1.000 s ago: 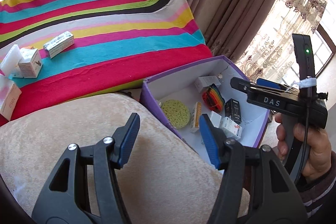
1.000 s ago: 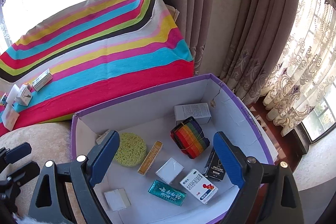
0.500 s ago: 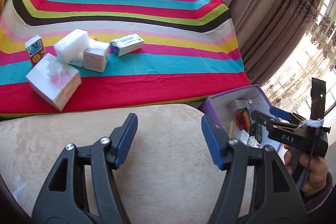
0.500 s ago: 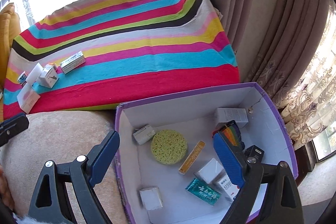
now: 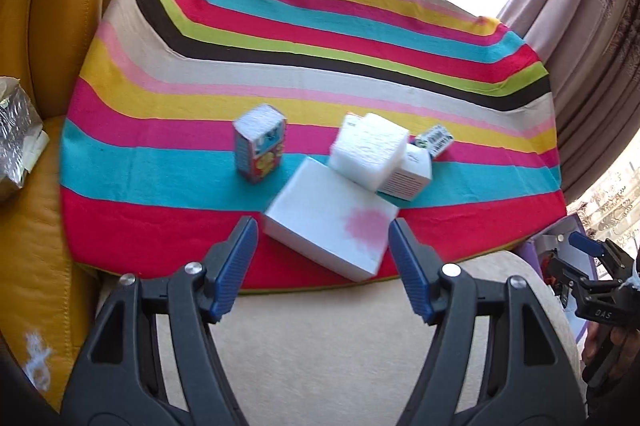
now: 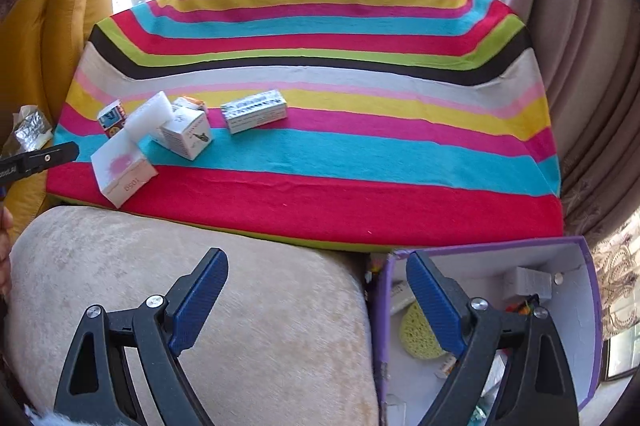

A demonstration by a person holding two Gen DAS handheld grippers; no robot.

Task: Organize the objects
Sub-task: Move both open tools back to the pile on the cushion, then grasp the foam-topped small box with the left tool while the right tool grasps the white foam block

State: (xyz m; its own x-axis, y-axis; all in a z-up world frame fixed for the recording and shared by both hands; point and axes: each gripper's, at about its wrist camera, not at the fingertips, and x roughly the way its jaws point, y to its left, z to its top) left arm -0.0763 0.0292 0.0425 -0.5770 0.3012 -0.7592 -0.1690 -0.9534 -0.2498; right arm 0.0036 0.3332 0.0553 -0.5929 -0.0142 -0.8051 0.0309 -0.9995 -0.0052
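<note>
Several small boxes lie on the striped cloth [image 5: 320,38]. A white box with a pink blot [image 5: 332,222] lies nearest, just ahead of my open, empty left gripper [image 5: 320,266]. Behind it sit a white foam block [image 5: 368,150], a white carton [image 5: 408,174], a colourful upright carton [image 5: 260,146] and a silver box [image 5: 436,140]. The same cluster shows in the right wrist view, with the pink-blot box [image 6: 122,166] and the silver box [image 6: 256,111]. My right gripper [image 6: 316,302] is open and empty over the beige armrest [image 6: 200,306], beside the purple box [image 6: 576,306].
The purple box holds a yellow-green sponge [image 6: 416,330] and several small packs. A mustard sofa cushion [image 5: 60,26] and foil packaging [image 5: 16,130] are at the left. Curtains [image 6: 580,46] hang at the right.
My left gripper has swung left from the purple box to face the boxes on the striped cloth, coming close to the pink-blot box. My right gripper has pulled back and left from over the purple box.
</note>
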